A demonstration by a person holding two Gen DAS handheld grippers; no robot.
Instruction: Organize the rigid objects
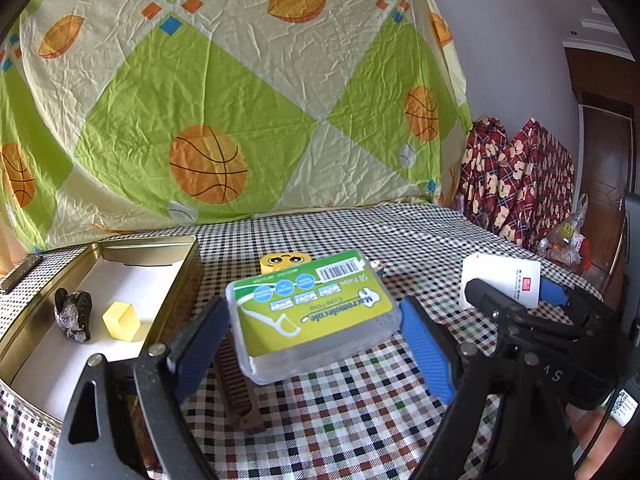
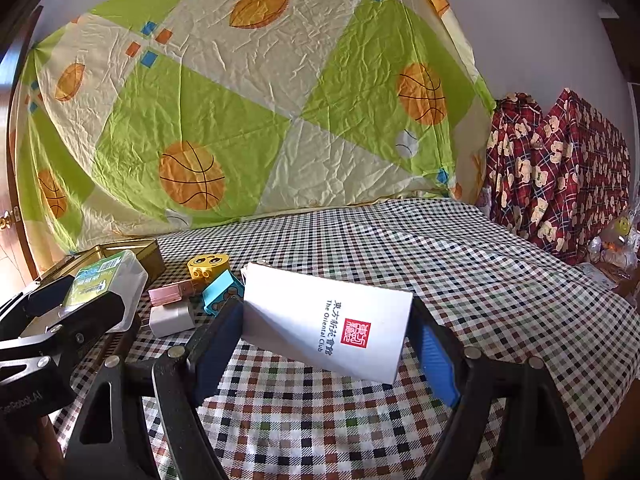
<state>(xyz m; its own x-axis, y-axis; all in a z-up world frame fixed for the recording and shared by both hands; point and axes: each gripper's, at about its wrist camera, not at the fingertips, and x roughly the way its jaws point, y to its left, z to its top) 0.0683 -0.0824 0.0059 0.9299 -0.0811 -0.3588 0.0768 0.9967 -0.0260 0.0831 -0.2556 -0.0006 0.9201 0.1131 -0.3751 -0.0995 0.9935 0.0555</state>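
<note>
Left gripper (image 1: 314, 332) clamped on clear plastic floss-pick box with green label (image 1: 312, 312), lifted off checkered tabletop (image 1: 360, 420) — rigid, light, slick; grip short sides. Right gripper (image 2: 328, 340) clamped on white card box (image 2: 326, 324) — crushable.

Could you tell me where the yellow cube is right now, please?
In the left wrist view, the yellow cube lies inside the open gold tin at the left, beside a dark wrapped object.

You have bright, even daylight in both views, colours vivid. Sun patches fall inside the tin (image 1: 168, 276), with glare on its rim. Shadows under held items are soft. Fisheye bends the backdrop sheet (image 1: 224, 92), corners go black, and near parts blur slightly.
</note>
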